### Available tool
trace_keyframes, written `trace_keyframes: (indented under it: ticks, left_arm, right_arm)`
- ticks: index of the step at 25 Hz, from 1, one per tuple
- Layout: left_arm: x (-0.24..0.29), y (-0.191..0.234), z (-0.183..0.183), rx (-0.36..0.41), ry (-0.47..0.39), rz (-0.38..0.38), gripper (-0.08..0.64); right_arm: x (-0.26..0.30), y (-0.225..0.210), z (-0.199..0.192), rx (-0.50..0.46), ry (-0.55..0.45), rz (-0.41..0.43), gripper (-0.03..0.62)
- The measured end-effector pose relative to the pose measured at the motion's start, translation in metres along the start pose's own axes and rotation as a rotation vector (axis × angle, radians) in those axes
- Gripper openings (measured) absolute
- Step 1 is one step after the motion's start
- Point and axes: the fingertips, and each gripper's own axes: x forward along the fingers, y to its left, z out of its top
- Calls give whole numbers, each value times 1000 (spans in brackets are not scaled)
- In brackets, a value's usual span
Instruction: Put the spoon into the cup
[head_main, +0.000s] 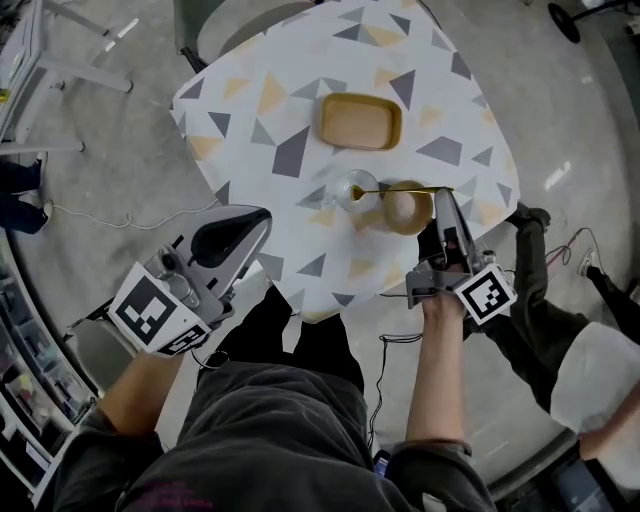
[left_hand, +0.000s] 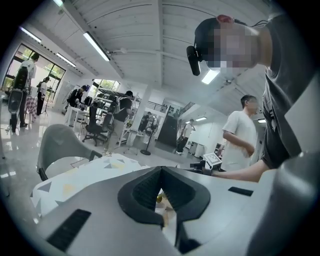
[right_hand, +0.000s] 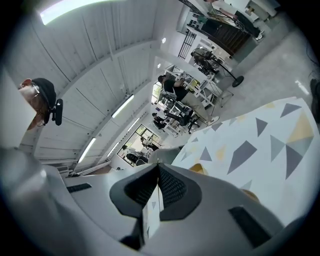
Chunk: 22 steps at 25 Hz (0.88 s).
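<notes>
A clear glass cup (head_main: 357, 188) stands near the middle of the patterned table (head_main: 290, 110). A gold spoon (head_main: 405, 190) has its head at the cup, and its handle reaches right over a tan bowl (head_main: 408, 210). My right gripper (head_main: 442, 198) (right_hand: 158, 165) is shut at the table's right edge. Its tip is close to the handle's end, and nothing shows between its jaws. My left gripper (head_main: 264, 216) (left_hand: 161, 171) hangs off the near left edge with its jaws together and nothing held.
A yellow tray (head_main: 360, 121) lies beyond the cup. A grey chair (left_hand: 62, 145) stands at the table's far side. A person in a white shirt (left_hand: 241, 136) stands to the right, legs (head_main: 530, 290) close to the table. A cable (head_main: 120, 220) runs across the floor.
</notes>
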Motion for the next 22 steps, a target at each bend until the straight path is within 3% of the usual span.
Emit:
trace_keyframes:
  ticks: [19,22]
  left_arm:
    - [5,19,-28,-22,37,8,15]
    - [1,18,-40,-45,82,2,15]
  right_arm:
    - [24,-40,-42,-14,45,-33,23]
    - [25,-42,-48,-25,51,-52,23]
